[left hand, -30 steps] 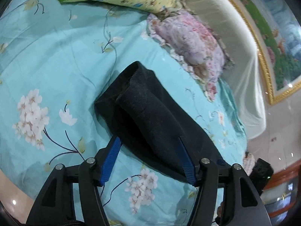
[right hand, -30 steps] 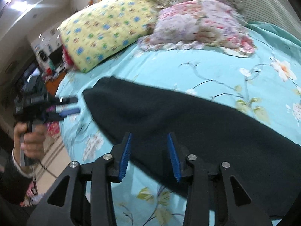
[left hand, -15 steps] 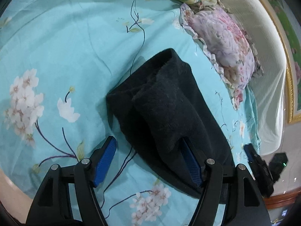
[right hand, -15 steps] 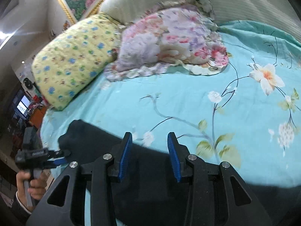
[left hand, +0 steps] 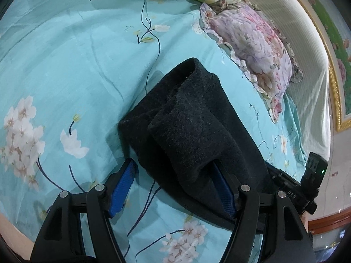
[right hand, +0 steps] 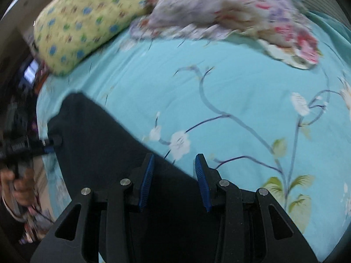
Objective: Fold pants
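The black pants (left hand: 193, 129) lie on the turquoise flowered bedsheet (left hand: 65, 65), folded lengthwise with the leg ends rumpled and overlapping. My left gripper (left hand: 173, 186) is open, its jaws wide; the near end of the pants lies between them, over the right finger. In the right wrist view the pants (right hand: 105, 149) run from the lower middle to the left. My right gripper (right hand: 174, 175) is open and empty, over the pants' far edge. The left gripper (right hand: 47, 145) shows at the far end of the pants.
A yellow patterned pillow (right hand: 83, 22) and a pink floral pillow (left hand: 252, 41) lie at the head of the bed against a cream headboard (left hand: 302, 43). The right gripper's body (left hand: 296, 188) shows at the bed's right edge. The floor lies beyond.
My left gripper has moved closer to the near end of the pants, which now lies between its jaws. My right gripper has swung along the pants and its view is blurred.
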`<control>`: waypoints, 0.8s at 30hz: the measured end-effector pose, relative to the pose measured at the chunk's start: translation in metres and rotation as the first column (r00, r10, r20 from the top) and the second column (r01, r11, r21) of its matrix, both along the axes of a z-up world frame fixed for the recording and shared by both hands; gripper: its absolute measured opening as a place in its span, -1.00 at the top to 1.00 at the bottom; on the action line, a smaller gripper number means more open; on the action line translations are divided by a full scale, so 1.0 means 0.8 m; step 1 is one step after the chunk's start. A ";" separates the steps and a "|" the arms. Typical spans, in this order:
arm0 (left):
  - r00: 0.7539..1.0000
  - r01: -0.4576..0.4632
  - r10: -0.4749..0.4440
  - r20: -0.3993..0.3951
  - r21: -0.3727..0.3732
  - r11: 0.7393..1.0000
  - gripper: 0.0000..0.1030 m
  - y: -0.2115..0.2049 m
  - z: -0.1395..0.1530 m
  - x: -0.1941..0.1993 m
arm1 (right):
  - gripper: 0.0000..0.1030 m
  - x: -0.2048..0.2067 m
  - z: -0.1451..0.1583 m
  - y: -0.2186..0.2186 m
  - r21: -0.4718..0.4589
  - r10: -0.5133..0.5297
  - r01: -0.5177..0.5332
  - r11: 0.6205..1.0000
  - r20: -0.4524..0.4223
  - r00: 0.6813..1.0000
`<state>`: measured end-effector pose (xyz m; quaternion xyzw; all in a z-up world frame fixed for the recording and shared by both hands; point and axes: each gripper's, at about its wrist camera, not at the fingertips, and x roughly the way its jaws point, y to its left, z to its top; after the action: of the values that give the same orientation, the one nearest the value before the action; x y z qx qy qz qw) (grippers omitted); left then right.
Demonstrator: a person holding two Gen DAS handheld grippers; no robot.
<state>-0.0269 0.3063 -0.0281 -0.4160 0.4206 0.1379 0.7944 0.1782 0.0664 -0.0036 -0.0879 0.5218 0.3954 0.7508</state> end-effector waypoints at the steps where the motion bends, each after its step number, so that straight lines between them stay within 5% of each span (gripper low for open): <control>1: 1.000 0.002 -0.002 0.003 -0.001 1.000 -0.37 0.001 0.000 0.001 | 0.22 -0.006 -0.002 0.004 -0.019 0.023 -0.023 1.000 0.011 1.000; 9: 1.000 0.004 -0.004 0.018 0.043 0.999 -0.31 -0.002 -0.001 0.015 | 0.20 -0.009 -0.010 0.007 -0.048 0.139 -0.142 0.989 -0.064 0.988; 12: 0.999 0.026 -0.027 0.016 0.099 0.995 0.22 -0.008 0.001 0.024 | 0.23 -0.004 -0.012 0.012 -0.060 0.152 -0.158 0.986 -0.096 0.984; 13: 0.999 0.037 -0.040 0.028 0.090 0.995 0.54 -0.009 0.001 0.025 | 0.25 -0.006 -0.011 0.015 -0.073 0.158 -0.166 0.984 -0.094 0.983; 15: 0.996 0.053 -0.058 0.064 0.075 0.996 0.65 -0.008 0.007 0.020 | 0.48 -0.014 -0.008 0.021 -0.074 0.175 -0.182 0.980 -0.091 0.980; 17: 0.988 0.062 -0.074 0.139 0.084 0.995 0.69 -0.007 0.026 0.008 | 0.59 -0.023 -0.001 0.023 -0.099 0.182 -0.186 0.977 -0.054 0.982; 21: 0.924 0.121 -0.160 0.347 0.132 0.984 0.70 -0.013 0.087 -0.038 | 0.66 -0.046 0.041 0.014 -0.128 0.181 -0.167 0.978 0.100 0.978; 24: 0.892 0.166 -0.228 0.389 0.188 0.968 0.71 -0.024 0.101 -0.056 | 0.67 -0.056 0.082 0.003 -0.100 0.109 -0.086 0.991 0.254 0.961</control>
<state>-0.0717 0.2873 0.0531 -0.3298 0.2741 -0.0023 0.9034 0.1337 0.0685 0.0622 -0.1975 0.4314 0.3935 0.7874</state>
